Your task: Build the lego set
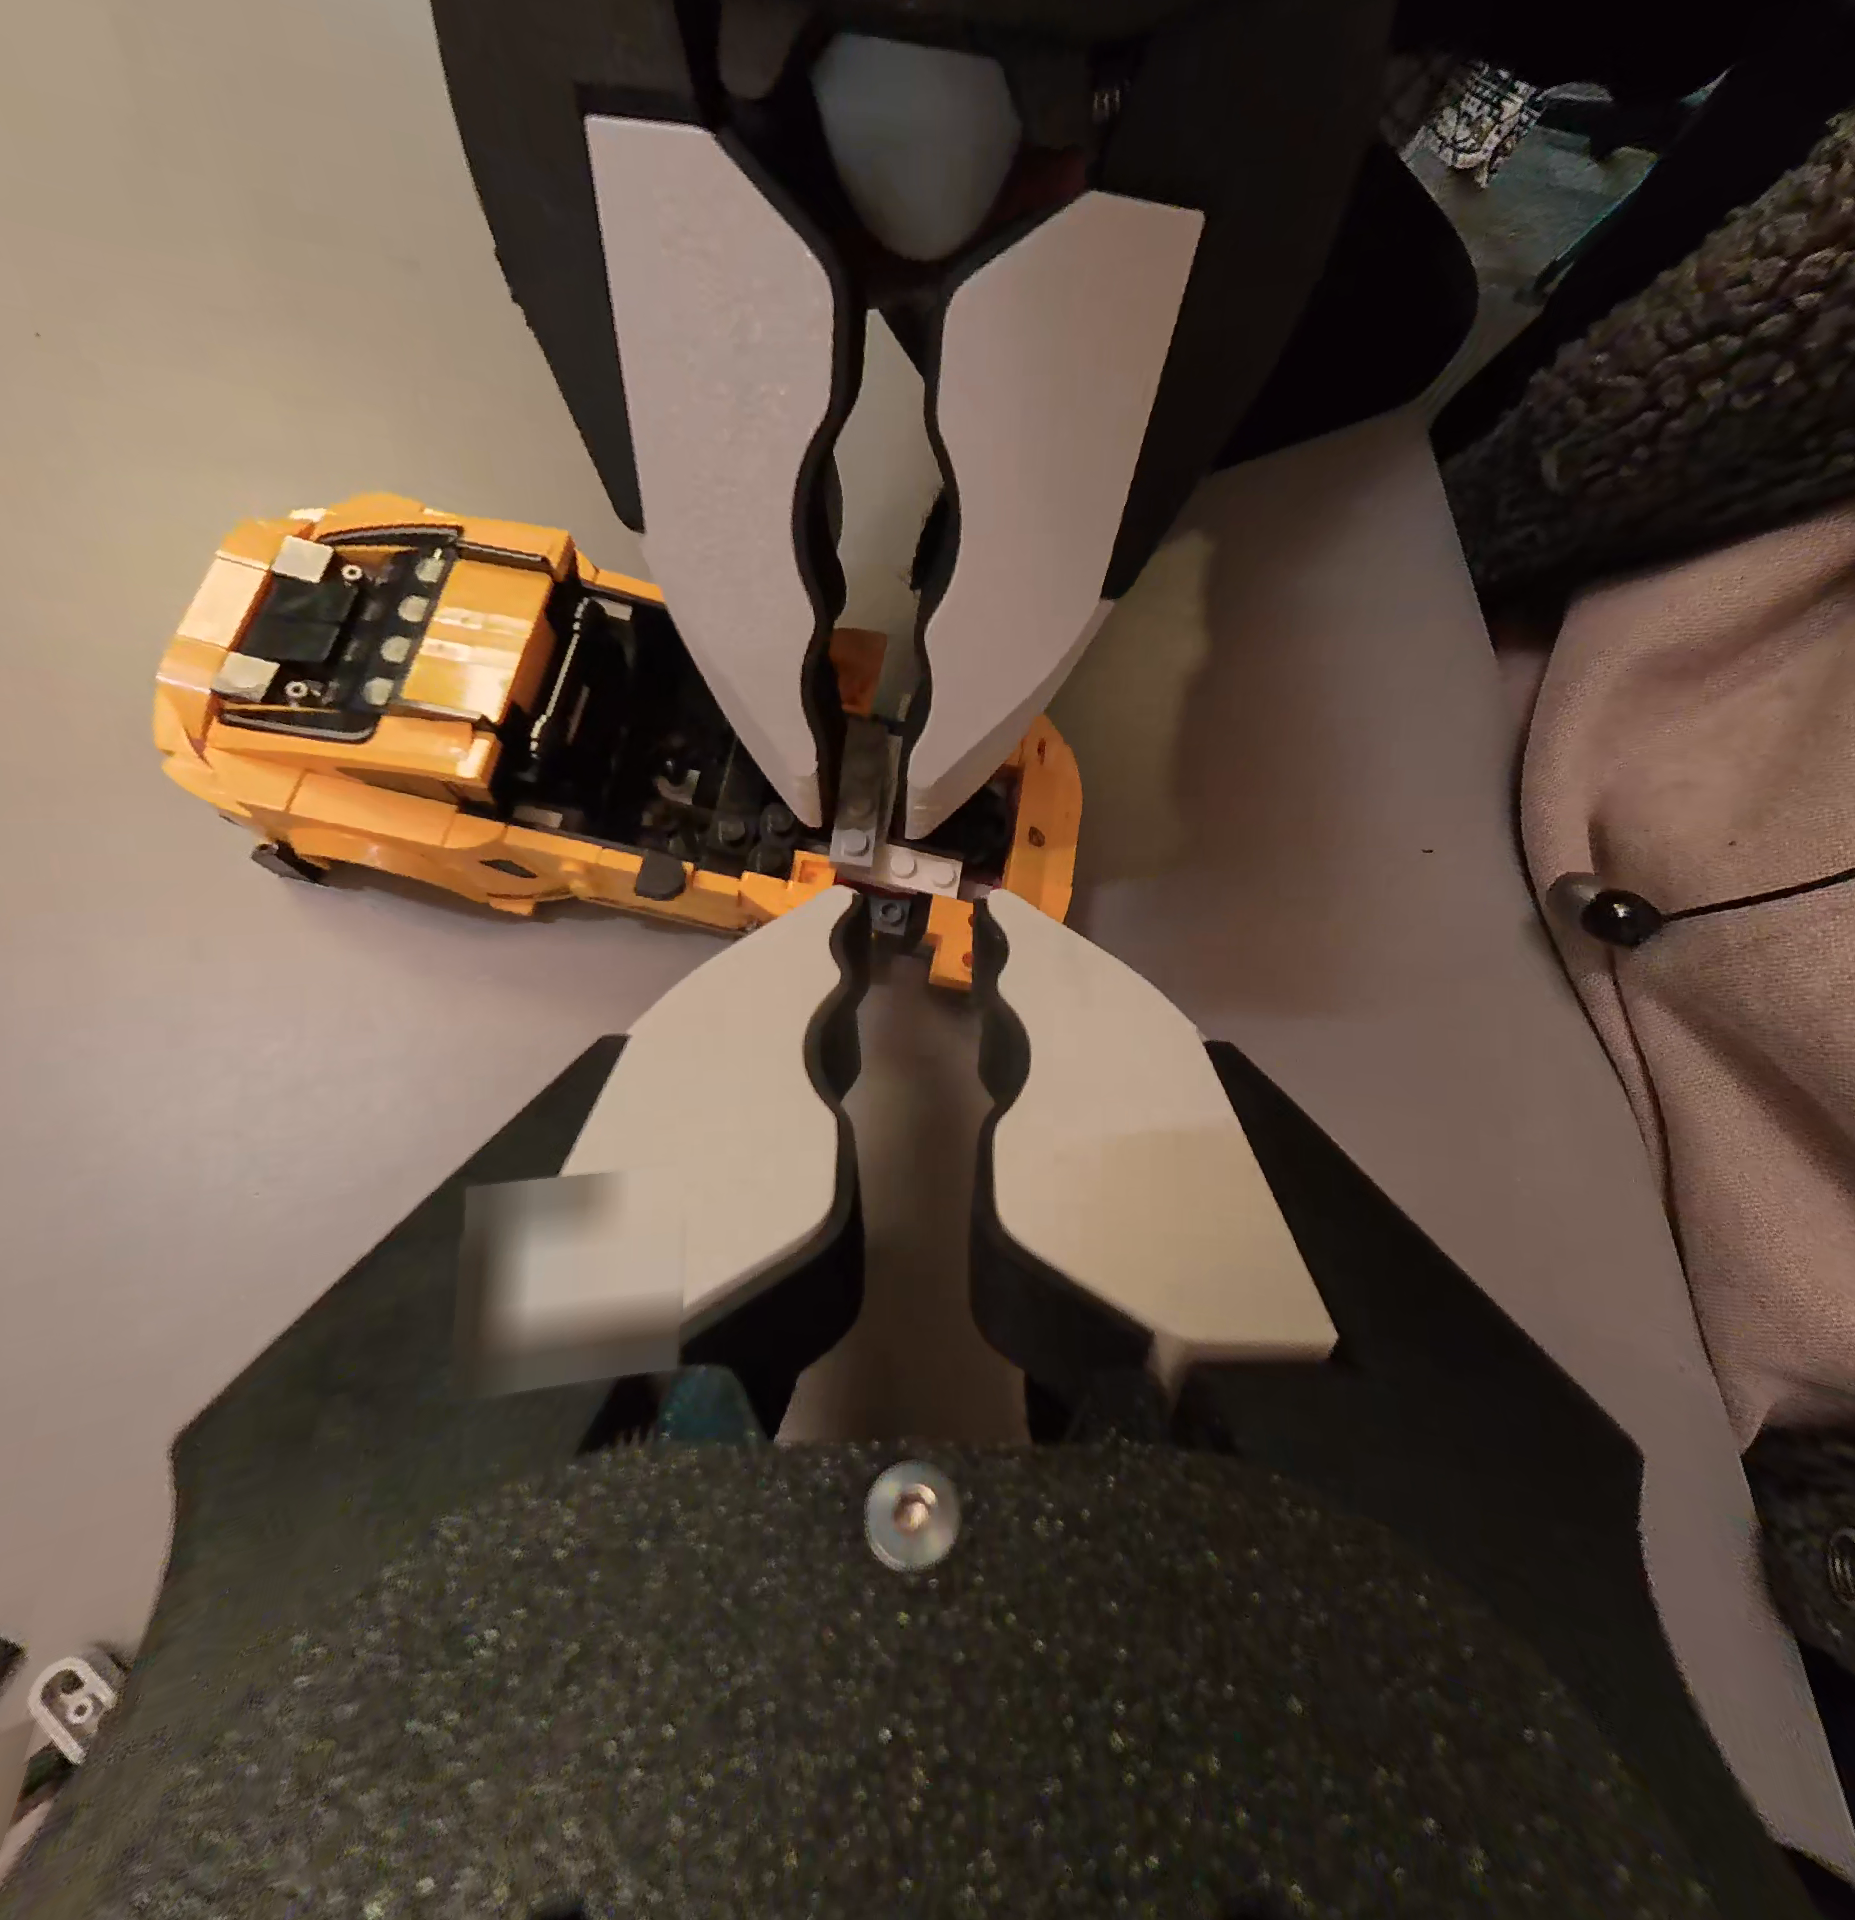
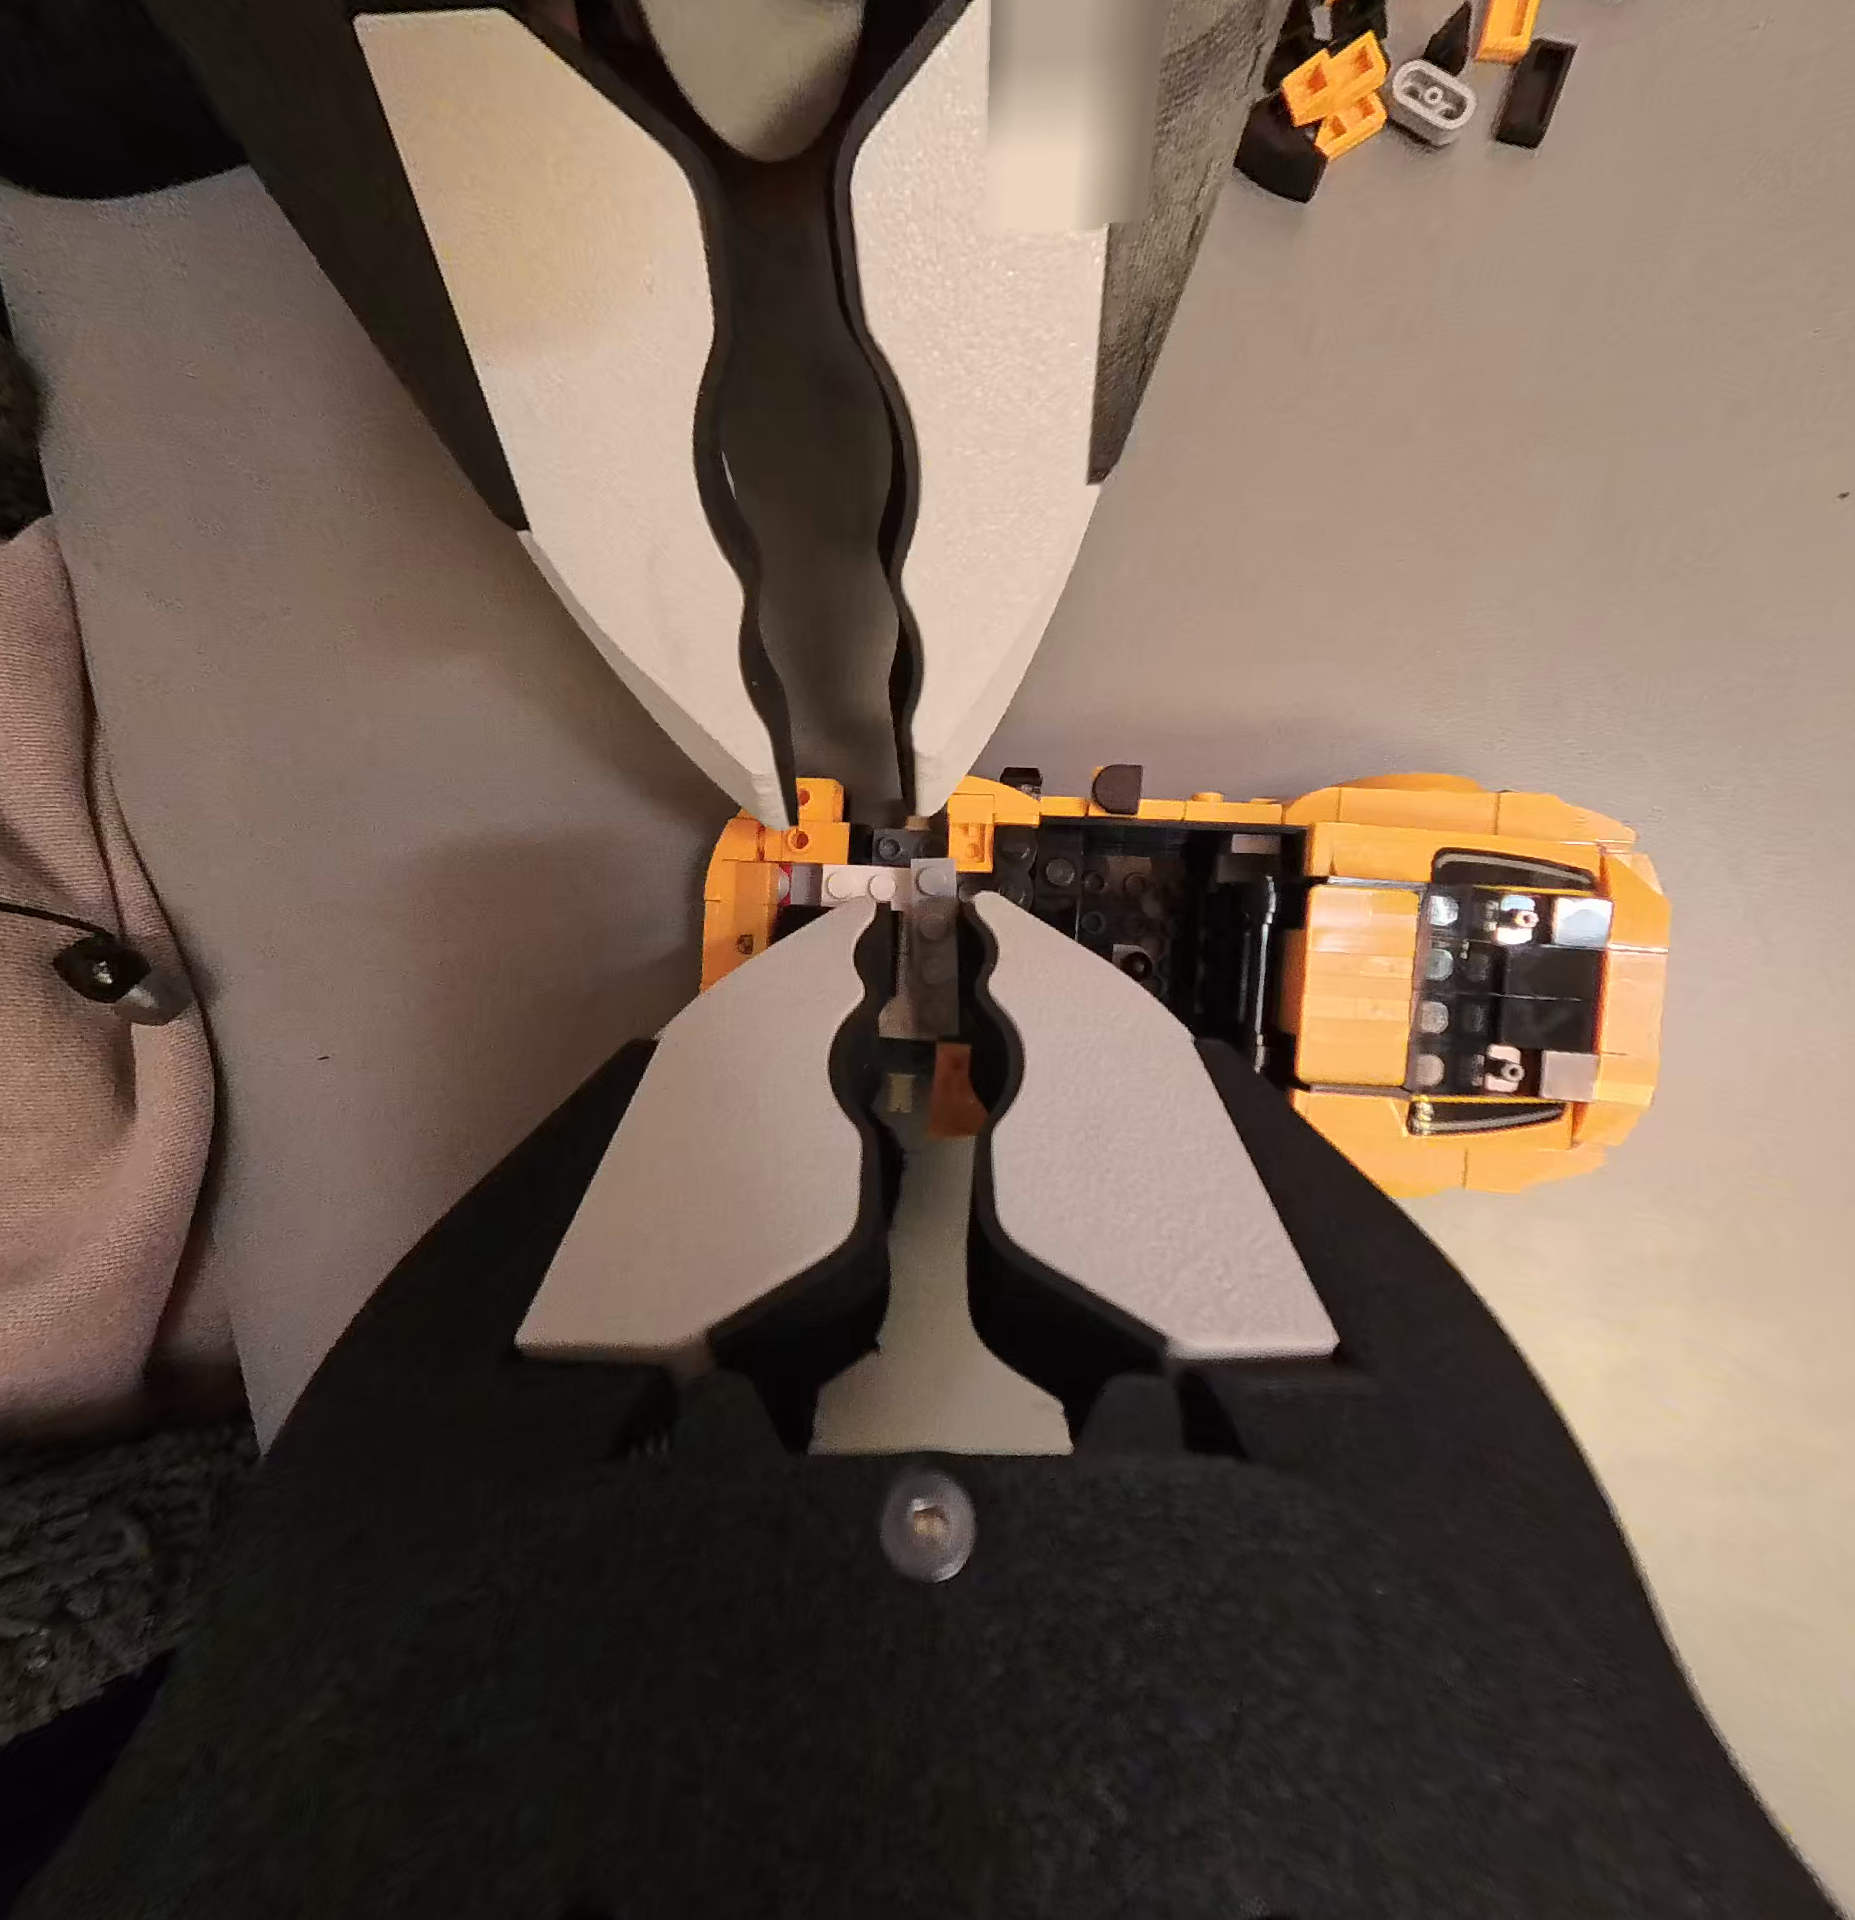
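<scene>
You closed the right gripper (image 2: 918,914) on a grey plate (image 2: 931,961), lowering it onto the orange car (image 2: 1359,982) while the left gripper (image 1: 907,904) pinched the car's end to steady it.

Glossy plastic car (image 1: 403,707) on a smooth matt table (image 1: 175,1091).

We see both views lit by warm, fairly dim indoor light, and the desk (image 1: 227,1091) shifts from grey to a yellowish patch low at the right in the right wrist view. Soft shadows lie under the orange car (image 2: 1422,987), with small glints on its shiny tiles. The wide lens bends straight edges toward the borders, and the near black housing at the bottom looks soft and grainy.
</scene>
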Motion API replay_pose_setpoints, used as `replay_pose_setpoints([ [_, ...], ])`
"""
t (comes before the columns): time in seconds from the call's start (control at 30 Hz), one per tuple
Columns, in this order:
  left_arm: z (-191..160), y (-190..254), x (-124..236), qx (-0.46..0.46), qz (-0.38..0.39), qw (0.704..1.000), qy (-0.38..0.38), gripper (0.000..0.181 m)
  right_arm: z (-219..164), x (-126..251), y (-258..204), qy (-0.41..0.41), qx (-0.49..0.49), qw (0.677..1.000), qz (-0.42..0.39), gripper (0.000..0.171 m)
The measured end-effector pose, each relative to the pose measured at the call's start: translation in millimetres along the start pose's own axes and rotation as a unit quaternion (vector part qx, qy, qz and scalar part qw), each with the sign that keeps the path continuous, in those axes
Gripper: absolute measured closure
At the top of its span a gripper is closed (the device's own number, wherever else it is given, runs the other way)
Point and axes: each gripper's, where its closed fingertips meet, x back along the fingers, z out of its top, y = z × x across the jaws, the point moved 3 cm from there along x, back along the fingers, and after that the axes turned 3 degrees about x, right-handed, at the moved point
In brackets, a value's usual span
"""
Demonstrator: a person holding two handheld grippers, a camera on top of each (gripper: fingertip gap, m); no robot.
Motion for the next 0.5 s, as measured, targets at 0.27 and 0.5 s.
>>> replay_pose_setpoints([
  [0.27, 2.0, 0.3, 2.2, -0.004, 0.004, 1.0, 0.009, 0.164, -1.3, 4.7, 1.2, 0.0, -0.012, 1.0, 0.019, 0.158],
  [0.5, 2.4, -1.6, 3.1, -0.001, 0.01, 1.0, 0.022, 0.164, -3.4, 3.8, 2.3, -0.034, -0.013, 0.999, 0.034, 0.159],
])
